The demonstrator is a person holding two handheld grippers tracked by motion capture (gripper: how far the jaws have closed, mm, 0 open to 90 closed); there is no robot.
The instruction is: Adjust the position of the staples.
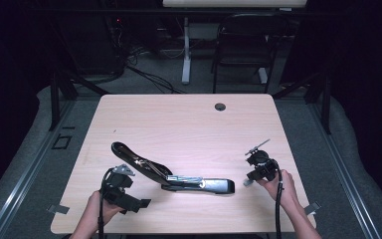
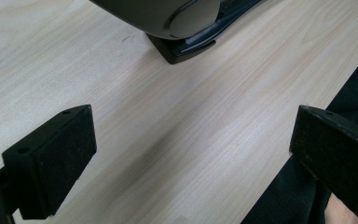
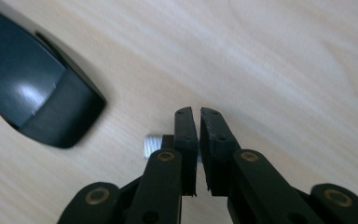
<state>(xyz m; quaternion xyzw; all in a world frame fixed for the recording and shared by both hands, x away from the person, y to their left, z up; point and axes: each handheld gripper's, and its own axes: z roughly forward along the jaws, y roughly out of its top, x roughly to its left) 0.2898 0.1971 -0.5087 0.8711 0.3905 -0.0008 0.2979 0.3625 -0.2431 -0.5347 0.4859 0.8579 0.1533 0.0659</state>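
Note:
A large black and grey stapler (image 1: 199, 185) lies near the front of the table with its top arm (image 1: 132, 158) swung up and back to the left. My right gripper (image 1: 251, 180) sits just right of the stapler's front end (image 3: 32, 93). Its jaws are pressed together on a small silver staple strip (image 3: 152, 147), which sticks out beside one jaw. My left gripper (image 1: 138, 204) hovers low at the front left, with the jaws wide apart over bare wood (image 2: 191, 154) and nothing between them. The stapler's end (image 2: 182, 23) lies just beyond it.
The light wood table (image 1: 189, 124) has a cable hole (image 1: 220, 106) at the back. A chair (image 1: 243, 45) and a desk leg stand behind it on grey floor. Dark clothing (image 2: 307, 196) borders the table's front edge by my left gripper.

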